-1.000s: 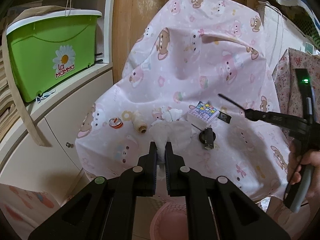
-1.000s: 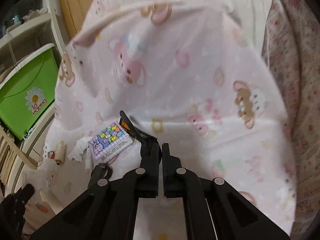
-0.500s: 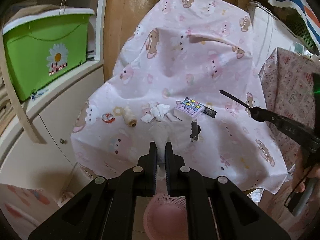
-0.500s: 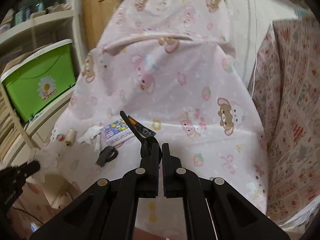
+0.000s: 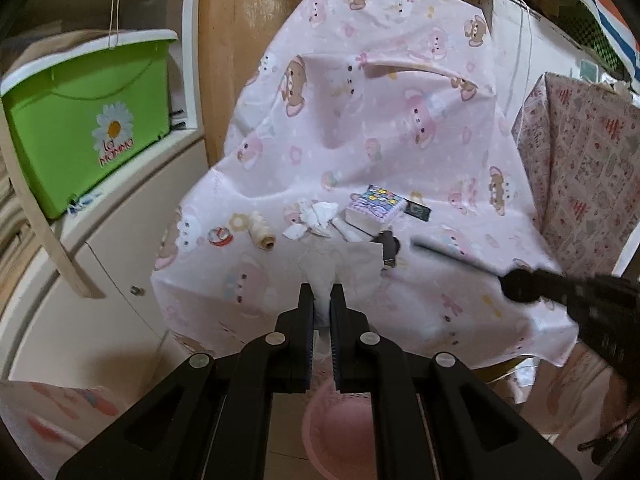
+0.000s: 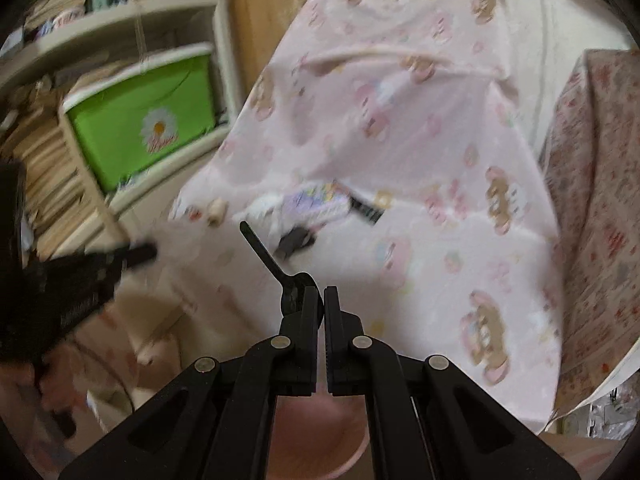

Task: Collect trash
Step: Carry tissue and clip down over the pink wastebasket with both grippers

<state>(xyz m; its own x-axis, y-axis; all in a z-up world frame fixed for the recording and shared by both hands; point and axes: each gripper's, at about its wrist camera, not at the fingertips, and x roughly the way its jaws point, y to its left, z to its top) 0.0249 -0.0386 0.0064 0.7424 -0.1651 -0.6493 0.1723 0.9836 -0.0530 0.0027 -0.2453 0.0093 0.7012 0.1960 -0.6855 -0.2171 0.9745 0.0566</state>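
My left gripper (image 5: 321, 292) is shut on a white tissue (image 5: 344, 266) and holds it in the air above a pink basket (image 5: 340, 436) on the floor. My right gripper (image 6: 319, 294) is shut on a black plastic spoon (image 6: 262, 250), also over the pink basket (image 6: 316, 428). The spoon shows in the left wrist view (image 5: 452, 256) too. On the pink cloth-covered table (image 5: 420, 168) lie crumpled white tissues (image 5: 316, 218), a thread spool (image 5: 261, 230), a small patterned box (image 5: 374, 210), a black sachet (image 5: 418, 210) and a black clip (image 5: 387, 252).
A green storage bin (image 5: 84, 120) stands on a white cabinet (image 5: 104, 240) at the left. A floral-covered piece of furniture (image 5: 588, 184) stands at the right. A wooden door (image 5: 256, 40) is behind the table.
Both grippers have pulled back and down from the table with the tissue and the spoon. The pink basket now shows below both. The right wrist view is blurred by motion.
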